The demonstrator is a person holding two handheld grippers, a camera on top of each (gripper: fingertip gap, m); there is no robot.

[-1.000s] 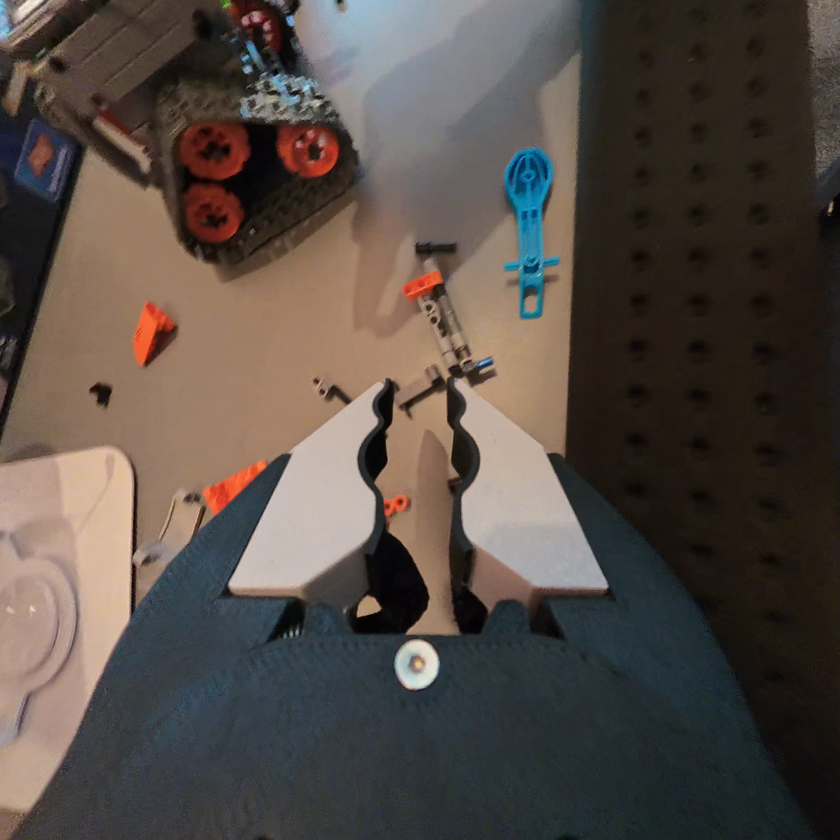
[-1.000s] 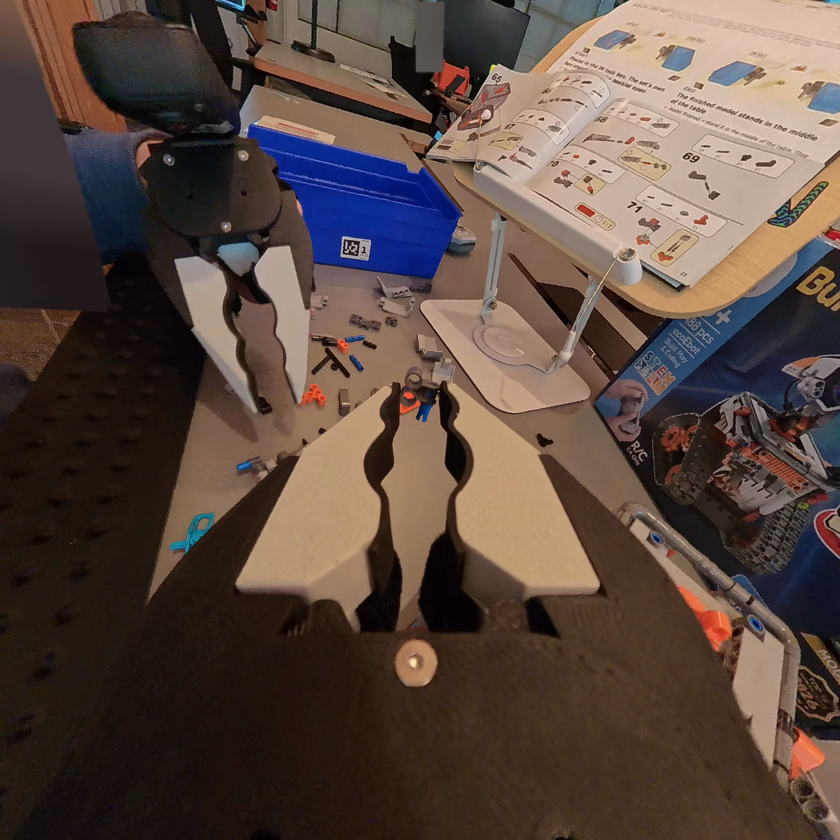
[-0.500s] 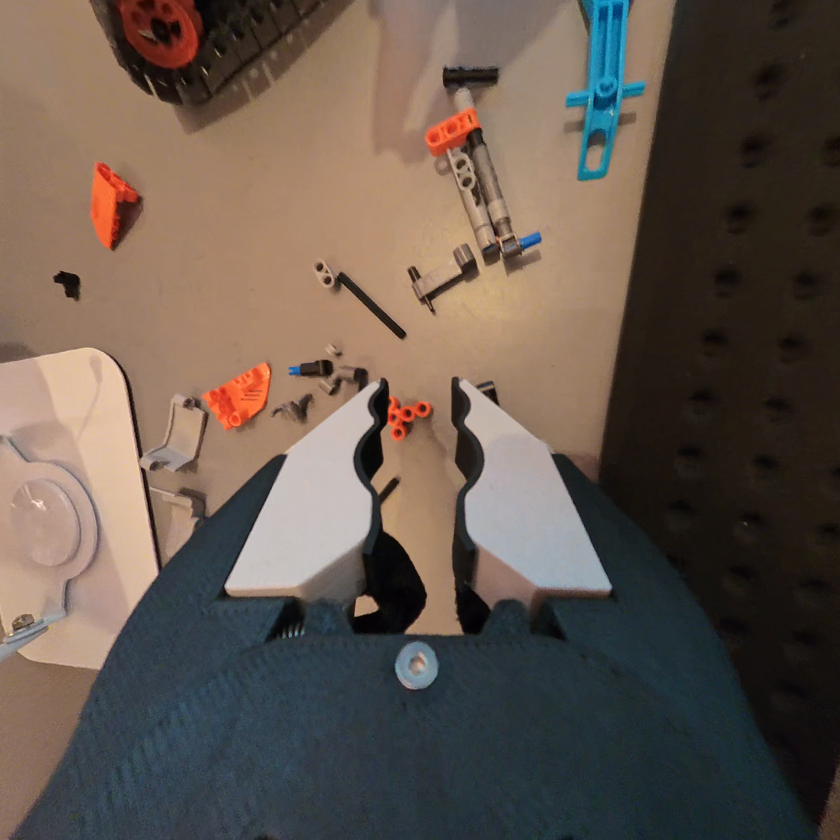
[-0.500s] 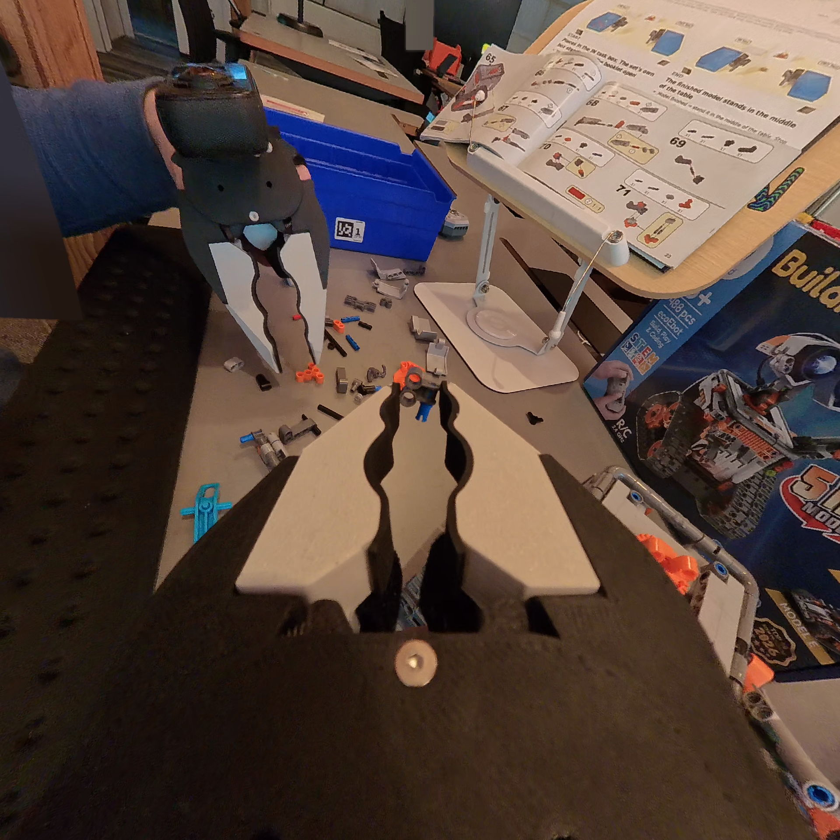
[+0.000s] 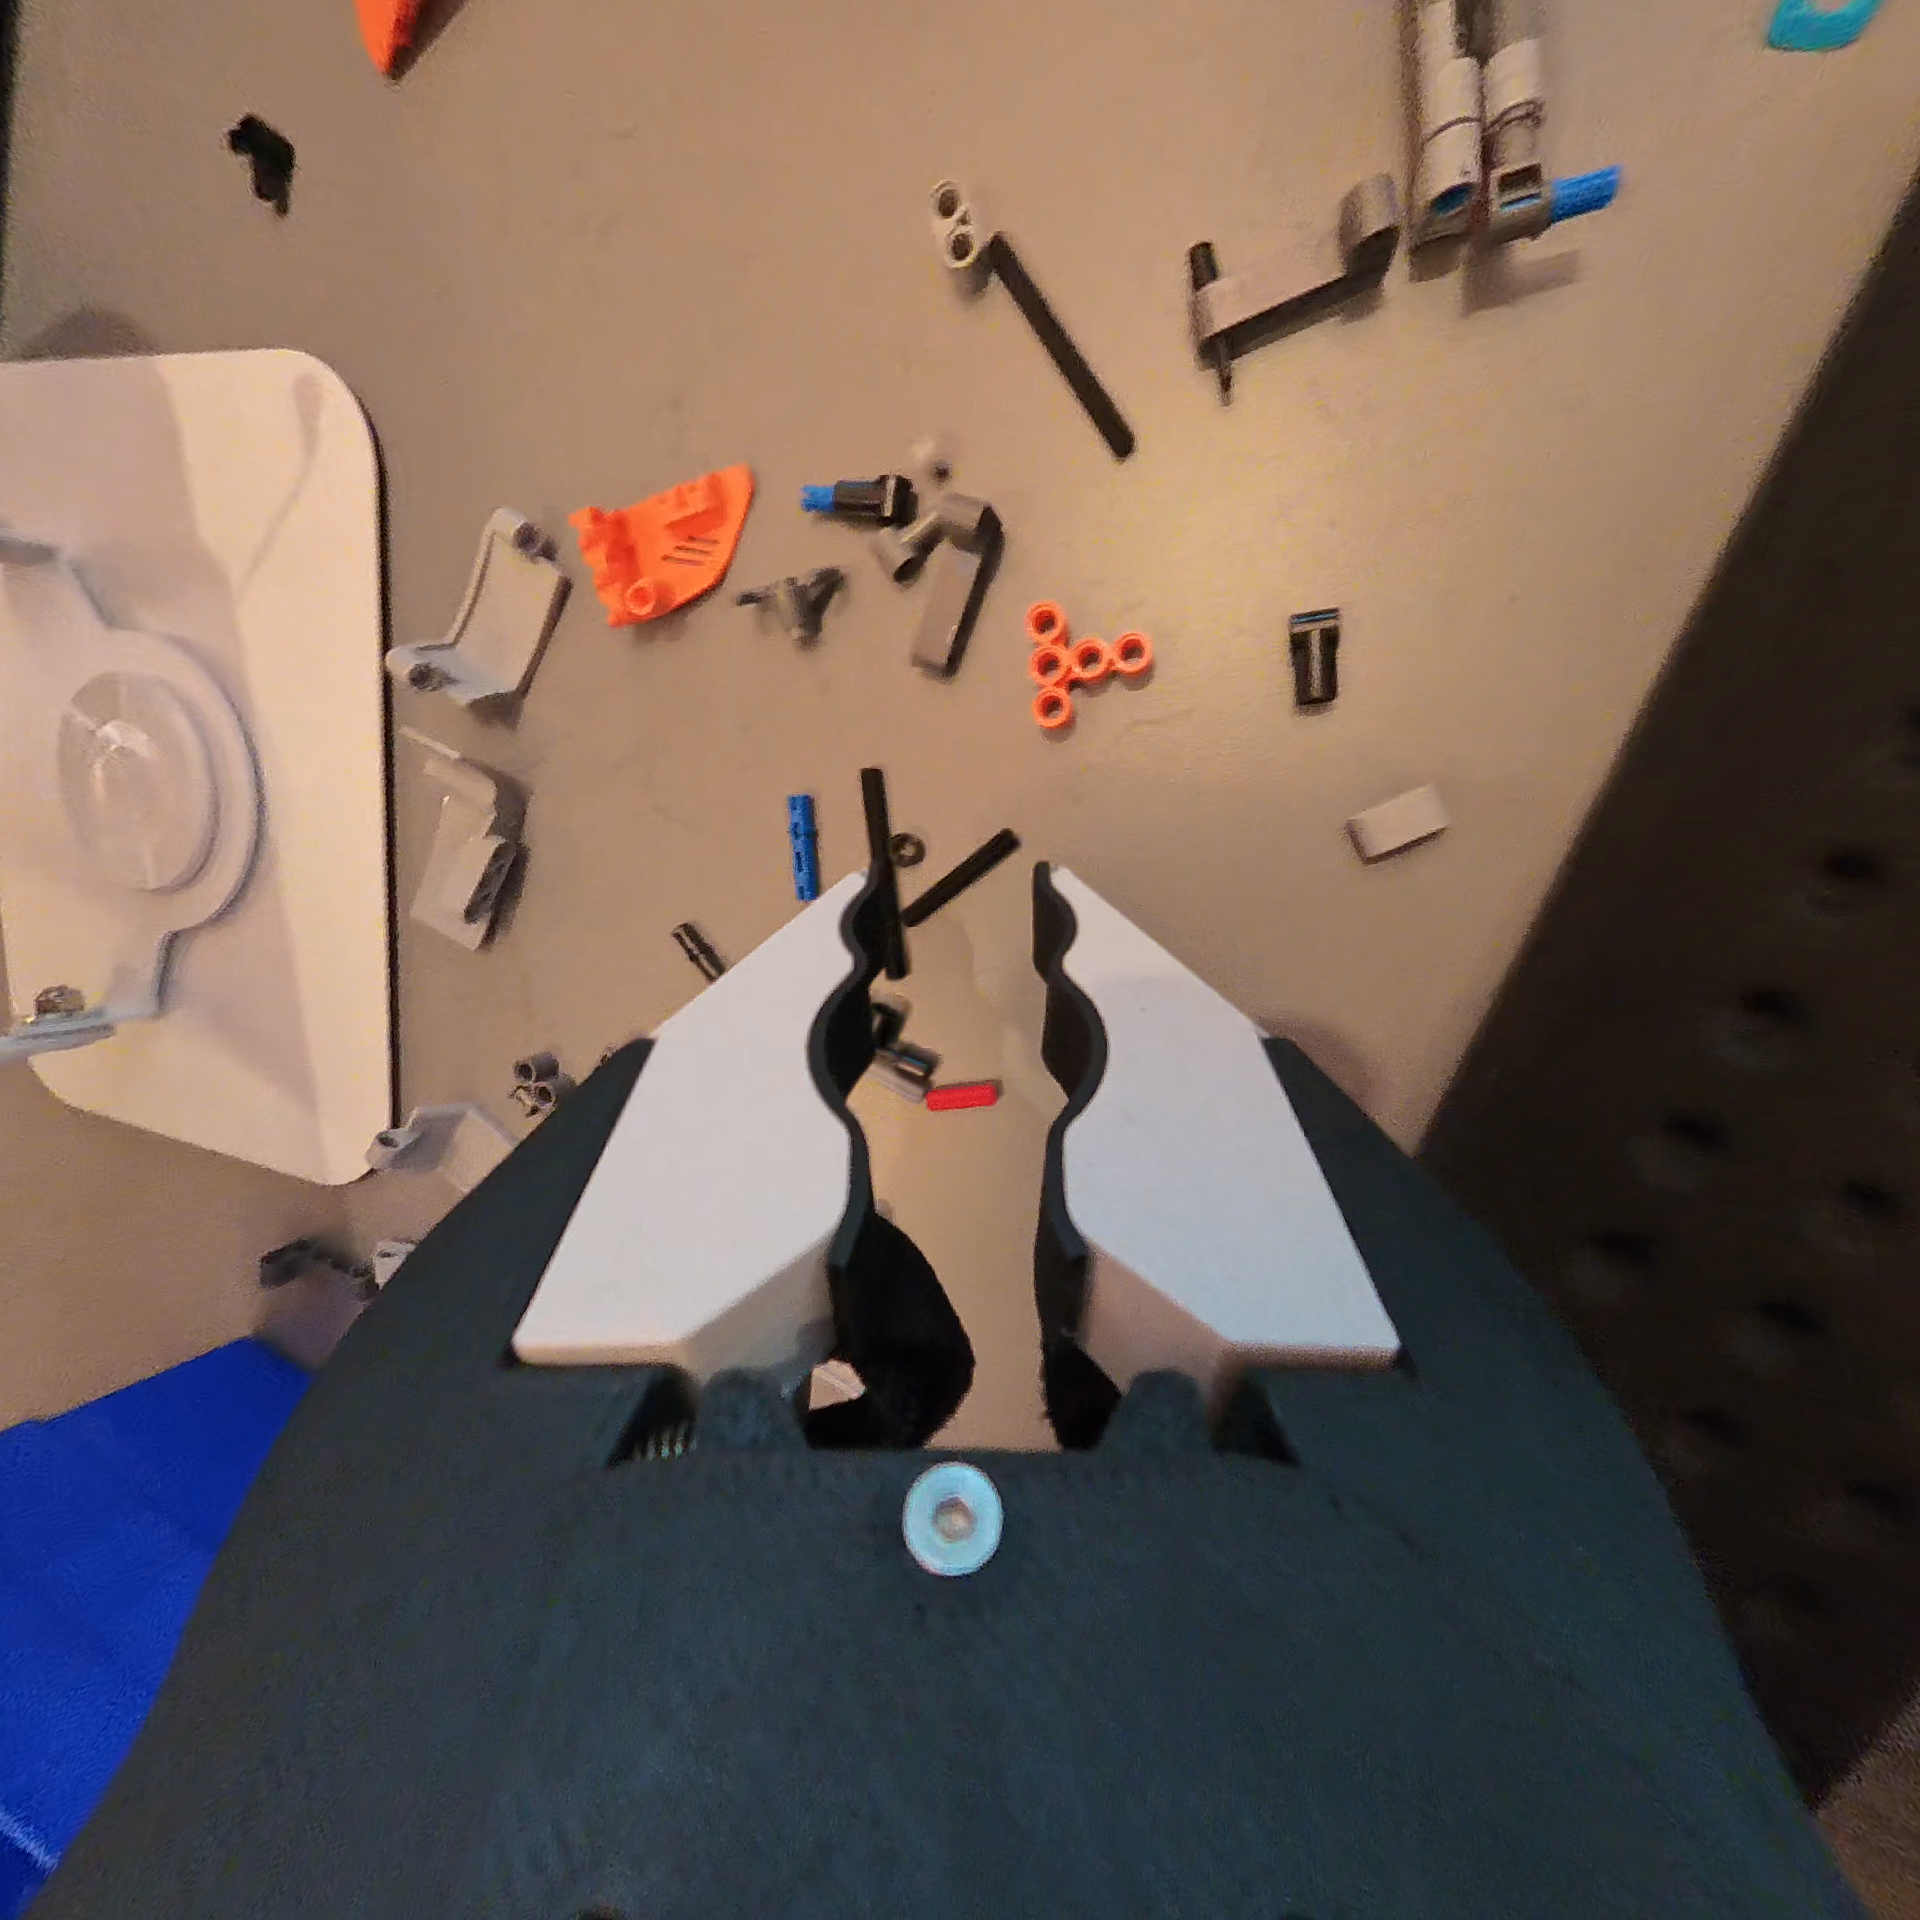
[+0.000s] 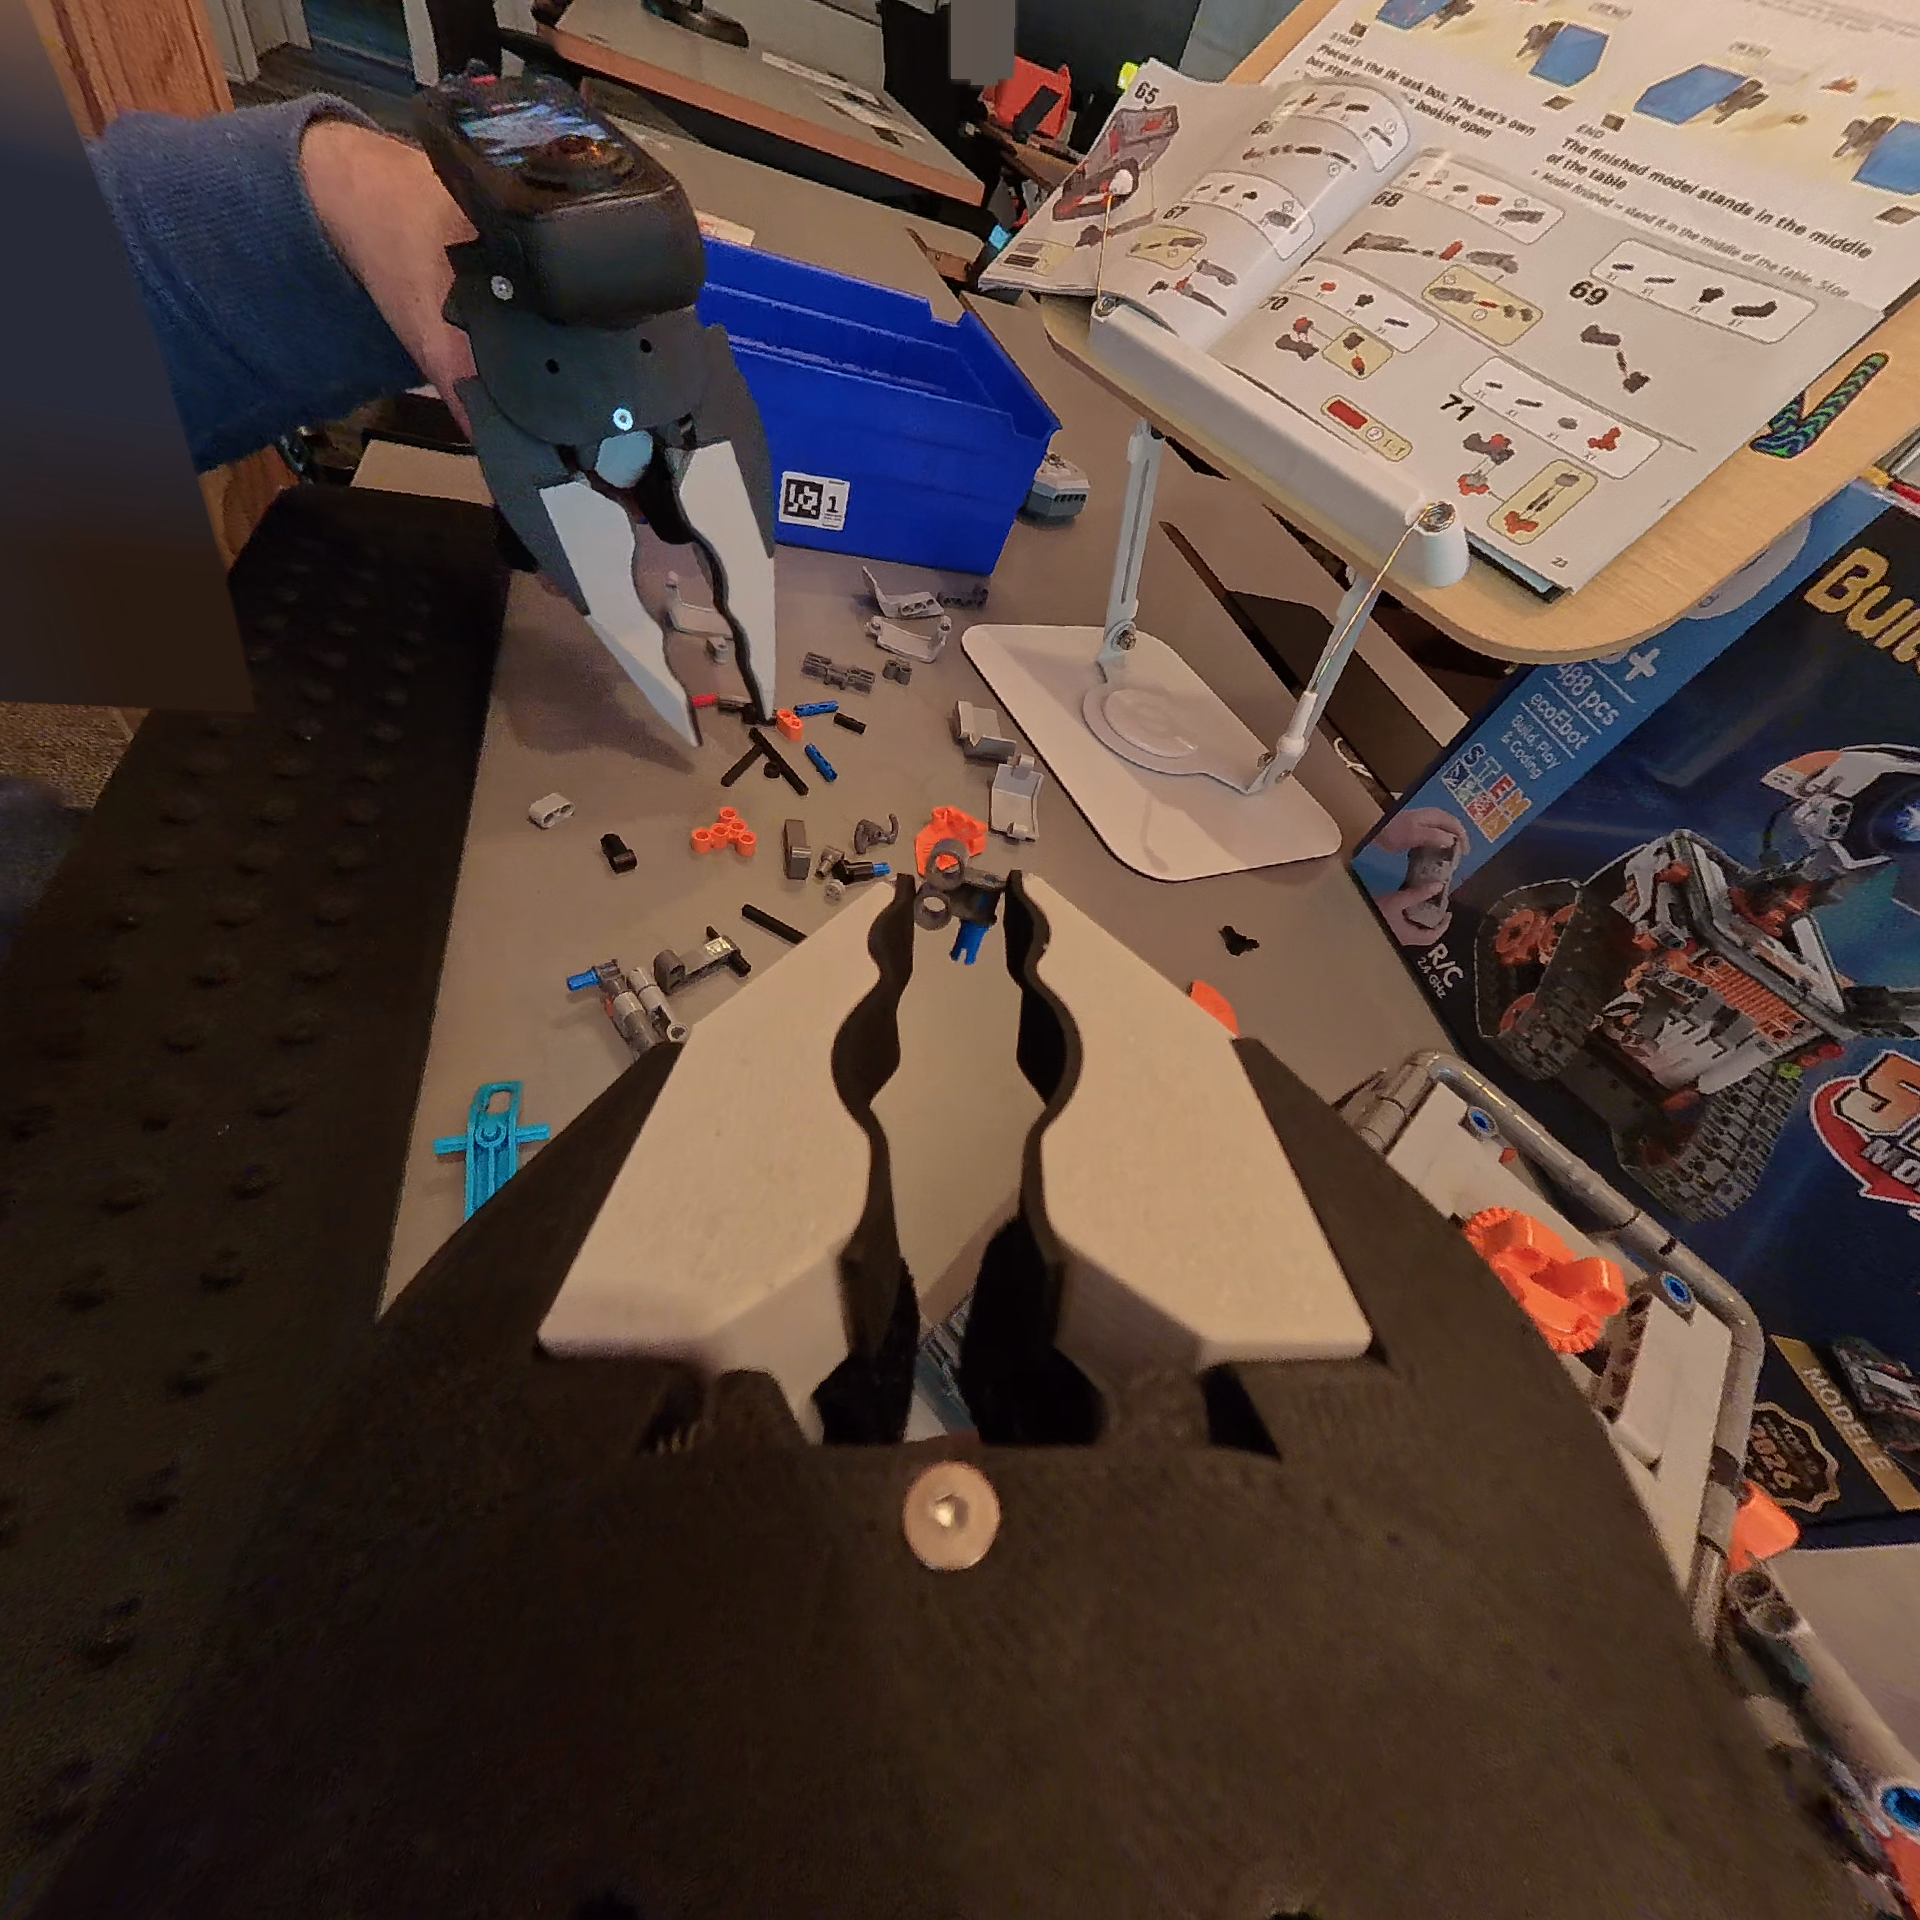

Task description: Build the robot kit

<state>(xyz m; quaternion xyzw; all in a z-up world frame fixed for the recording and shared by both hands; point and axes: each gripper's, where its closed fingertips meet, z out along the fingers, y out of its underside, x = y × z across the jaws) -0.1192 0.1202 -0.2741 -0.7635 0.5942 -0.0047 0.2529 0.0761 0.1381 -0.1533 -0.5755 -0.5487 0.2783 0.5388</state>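
My left gripper (image 5: 951, 878) is open and empty, pointing down at loose small parts on the grey table. Two black axles (image 5: 883, 868) cross just under its tips, and a small red piece (image 5: 961, 1096) lies between its fingers. An orange connector (image 5: 1081, 665) lies just ahead. In the right wrist view the left gripper (image 6: 727, 727) hovers close above the table beside a blue bin. My right gripper (image 6: 958, 888) is shut on a small grey and blue connector piece (image 6: 951, 899) and holds it above the table.
A blue bin (image 6: 883, 416) stands at the back. A white stand base (image 6: 1143, 748) carries an open instruction booklet (image 6: 1455, 260). A printed box (image 6: 1714, 987) and a partly built model (image 6: 1558, 1278) are on the right. A black perforated mat (image 6: 208, 935) borders the left. The left gripper's tips are roughly 25 cm from the right gripper's.
My left gripper has moved back toward the blue bin and lower, from the grey beam parts to over the black axles. My right gripper still holds the grey and blue piece.
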